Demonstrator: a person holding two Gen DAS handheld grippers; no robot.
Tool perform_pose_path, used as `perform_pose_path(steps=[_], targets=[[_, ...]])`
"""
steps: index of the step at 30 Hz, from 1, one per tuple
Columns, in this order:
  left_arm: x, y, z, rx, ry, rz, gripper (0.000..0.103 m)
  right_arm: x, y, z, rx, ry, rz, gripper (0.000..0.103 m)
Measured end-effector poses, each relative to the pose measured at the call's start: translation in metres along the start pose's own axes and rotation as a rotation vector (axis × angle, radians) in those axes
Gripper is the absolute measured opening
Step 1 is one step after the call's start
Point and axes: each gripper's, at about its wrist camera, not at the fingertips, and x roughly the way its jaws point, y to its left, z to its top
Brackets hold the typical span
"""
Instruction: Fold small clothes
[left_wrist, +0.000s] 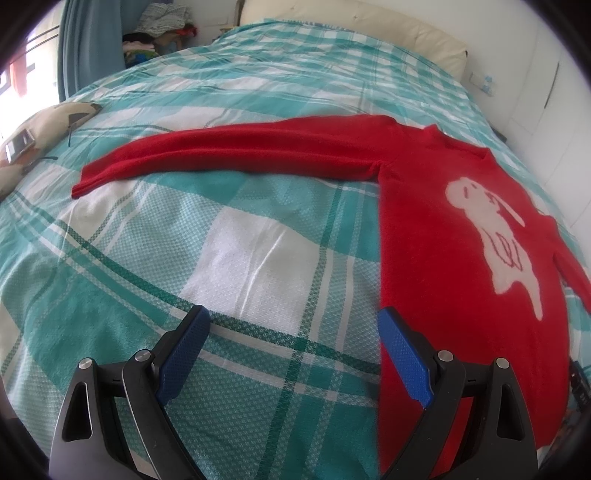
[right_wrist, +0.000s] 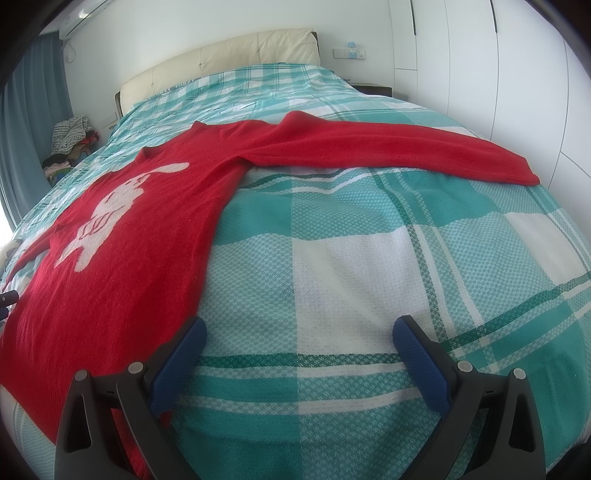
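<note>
Above a teal plaid bedspread (right_wrist: 369, 236): left gripper (left_wrist: 291, 325) spread wide and holding nothing, one blue pad (left_wrist: 402, 358) over the hem side of a red sweater (left_wrist: 436, 258); right gripper (right_wrist: 299, 332) likewise wide and bare. Sweater flat, face up, sleeves stretched outward; cream headboard (right_wrist: 221, 59) beyond.

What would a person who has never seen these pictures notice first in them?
The eye goes first to the red sweater, spread flat on the teal and white checked bedspread, with a white animal figure on its front. One sleeve reaches far out to the left, the other sleeve to the right. Low in each view, the left gripper and right gripper are open and empty.
</note>
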Motion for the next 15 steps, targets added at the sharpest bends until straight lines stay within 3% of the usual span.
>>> perform_pose_path(steps=[15], targets=[[-0.012, -0.008, 0.002, 0.026, -0.062, -0.044, 0.094, 0.000, 0.000, 0.000, 0.000, 0.000, 0.000, 0.100]])
